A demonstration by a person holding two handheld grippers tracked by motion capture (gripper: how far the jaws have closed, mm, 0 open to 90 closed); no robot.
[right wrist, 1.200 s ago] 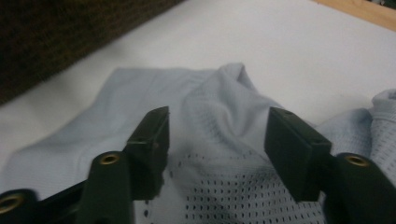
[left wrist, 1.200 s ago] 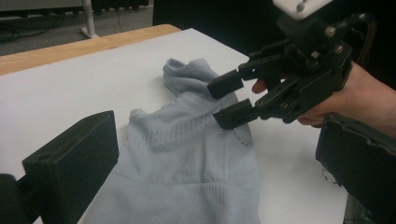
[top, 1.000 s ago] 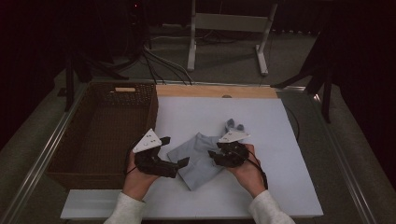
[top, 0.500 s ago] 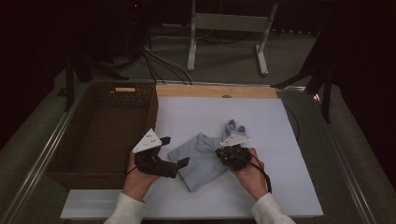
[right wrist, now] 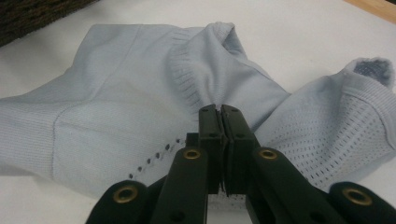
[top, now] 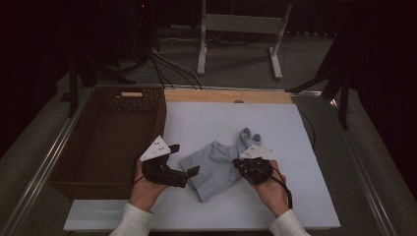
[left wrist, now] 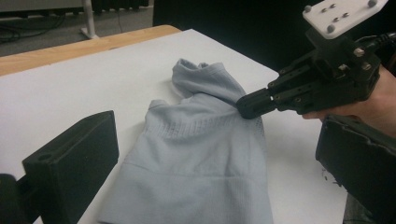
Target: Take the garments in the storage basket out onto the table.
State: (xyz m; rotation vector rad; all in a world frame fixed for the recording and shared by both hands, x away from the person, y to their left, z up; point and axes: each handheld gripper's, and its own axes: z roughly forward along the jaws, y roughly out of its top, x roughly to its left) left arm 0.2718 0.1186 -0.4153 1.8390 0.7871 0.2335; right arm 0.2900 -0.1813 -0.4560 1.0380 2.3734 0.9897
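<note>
A pale blue sock [top: 215, 167] lies crumpled on the white board [top: 221, 118], between my two grippers. My right gripper [top: 238, 165] has just closed its jaws, and they now pinch a fold of the sock [right wrist: 116, 88]. In the right gripper view the two pads of the right gripper [right wrist: 219, 112] meet with fabric bunched at their tips. The left gripper view has that right gripper [left wrist: 248, 103] biting the sock's [left wrist: 201, 154] right edge. My left gripper [top: 184, 160] rests at the sock's left side. Its jaws stand wide apart, with the cuff end lying between them untouched.
A dark wicker basket [top: 64, 147] stands along the board's left side, close to my left hand. A wooden strip [top: 226, 96] borders the board's far edge. Beyond the table are a white stand's legs [top: 241, 24] and cables on the floor.
My right gripper has slid a little toward the near edge and its jaws have closed on the sock's fold. The left gripper has stayed put.
</note>
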